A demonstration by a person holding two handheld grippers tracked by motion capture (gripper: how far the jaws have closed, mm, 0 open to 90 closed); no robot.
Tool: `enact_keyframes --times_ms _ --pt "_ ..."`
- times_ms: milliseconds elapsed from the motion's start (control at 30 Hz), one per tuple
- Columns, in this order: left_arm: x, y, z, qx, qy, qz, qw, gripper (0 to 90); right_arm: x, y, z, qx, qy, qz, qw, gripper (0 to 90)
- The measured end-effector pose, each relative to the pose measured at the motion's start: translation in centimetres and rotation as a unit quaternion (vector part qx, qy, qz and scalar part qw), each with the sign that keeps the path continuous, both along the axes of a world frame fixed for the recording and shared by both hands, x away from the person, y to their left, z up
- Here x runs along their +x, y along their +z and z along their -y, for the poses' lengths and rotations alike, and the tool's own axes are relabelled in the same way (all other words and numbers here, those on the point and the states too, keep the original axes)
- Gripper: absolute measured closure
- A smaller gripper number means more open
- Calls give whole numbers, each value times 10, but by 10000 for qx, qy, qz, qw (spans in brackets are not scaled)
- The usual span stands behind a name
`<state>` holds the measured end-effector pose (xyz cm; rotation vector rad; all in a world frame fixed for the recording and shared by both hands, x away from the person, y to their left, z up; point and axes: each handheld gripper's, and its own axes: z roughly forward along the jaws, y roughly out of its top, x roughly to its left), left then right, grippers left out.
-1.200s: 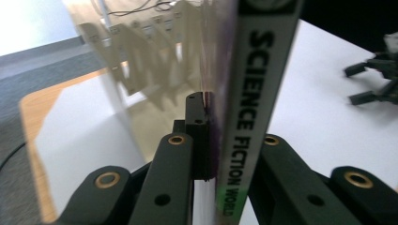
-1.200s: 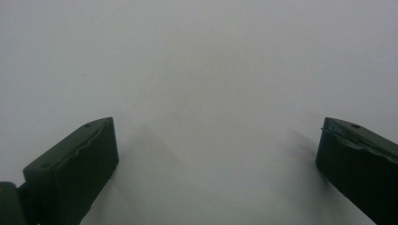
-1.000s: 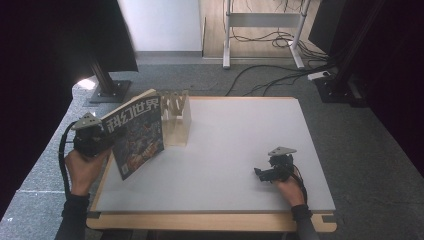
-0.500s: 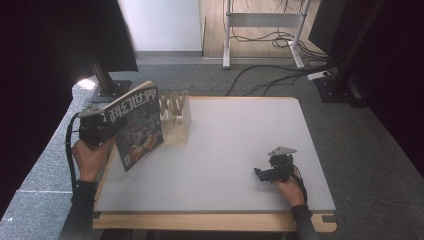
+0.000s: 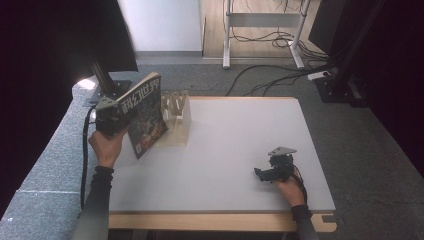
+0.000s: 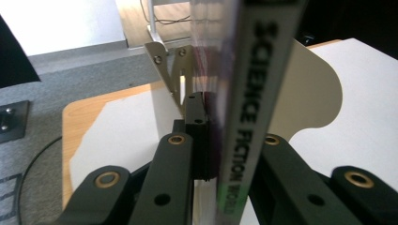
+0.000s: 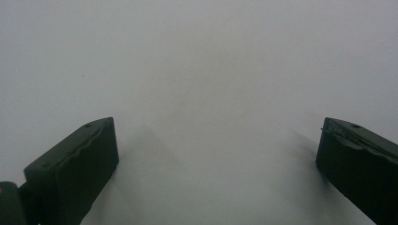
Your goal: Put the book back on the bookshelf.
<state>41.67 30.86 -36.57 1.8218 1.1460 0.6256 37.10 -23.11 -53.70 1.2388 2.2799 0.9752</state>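
Left gripper view: left tool (image 6: 213,140) clamps the magazine (image 6: 244,103), hiding the rack (image 6: 309,89) behind.

A magazine (image 5: 147,116) with a dark cover, white lettering and red-orange patches low down is seen at centre left of the high view. Its spine (image 6: 244,112) is pale with black print. Beside it a cream, pale wooden rack (image 5: 177,117) is shown. The table (image 5: 240,145) is light grey with a tan wooden edge. Both grippers (image 5: 111,120) (image 5: 272,170) are black.
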Motion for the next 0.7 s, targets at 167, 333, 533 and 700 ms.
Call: enact_keyframes --times_ms 167,333,533,700 --pt "-5 0 1 127 -282 -289 9991 820 0 0 0 -1 0 -2 10000 0" --pt "-10 -3 5 282 -405 -563 9972 797 0 0 0 -2 7 -3 10000 0" --pt "-5 -8 8 213 -122 -187 9995 827 0 0 0 -1 2 -1 10000 0" --pt "7 -15 9 -110 -17 -39 9999 827 0 0 0 6 2 -2 10000 0"
